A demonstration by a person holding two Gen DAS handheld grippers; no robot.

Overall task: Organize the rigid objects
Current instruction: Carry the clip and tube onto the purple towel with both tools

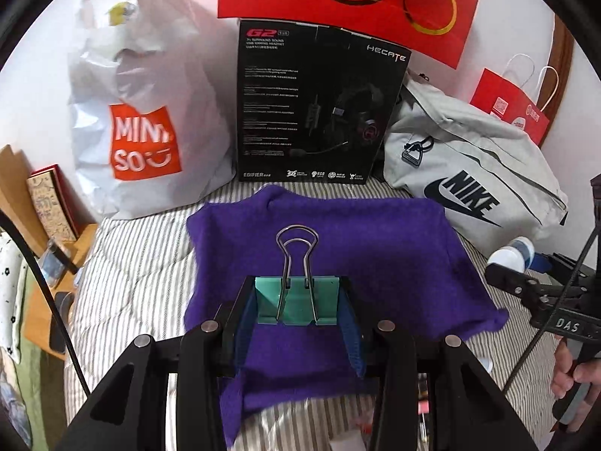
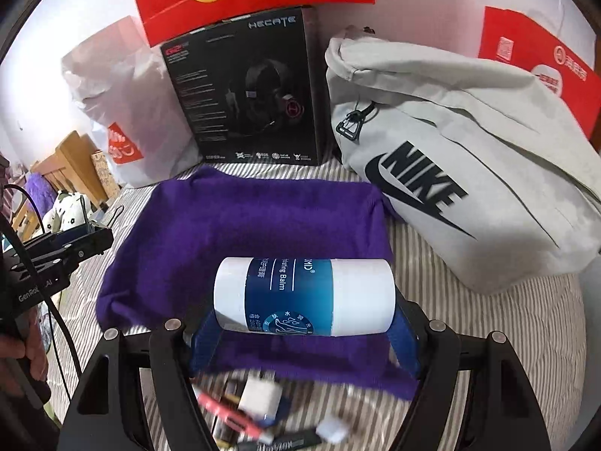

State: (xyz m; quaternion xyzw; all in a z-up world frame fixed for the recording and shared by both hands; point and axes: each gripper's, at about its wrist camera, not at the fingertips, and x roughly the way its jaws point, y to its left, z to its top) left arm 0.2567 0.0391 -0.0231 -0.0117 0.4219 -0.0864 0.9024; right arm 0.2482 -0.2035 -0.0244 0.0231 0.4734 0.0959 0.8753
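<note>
Above the purple cloth (image 1: 338, 233), my left gripper (image 1: 298, 302) clenched a teal binder clip (image 1: 296, 300); right gripper (image 2: 304, 323) grasped a balm tube (image 2: 304, 297). Cloth bare, neither placed; clutter (image 2: 259, 409) remained at lower frame.

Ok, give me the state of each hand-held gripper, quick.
Left hand-held gripper: closed on the green binder clip.
Right hand-held gripper: closed on the white and blue balm tube, held crosswise.

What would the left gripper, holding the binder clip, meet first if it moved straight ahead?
Probably the black headset box, standing beyond the purple cloth. The left gripper seems to be above the cloth, though depth is unclear.
</note>
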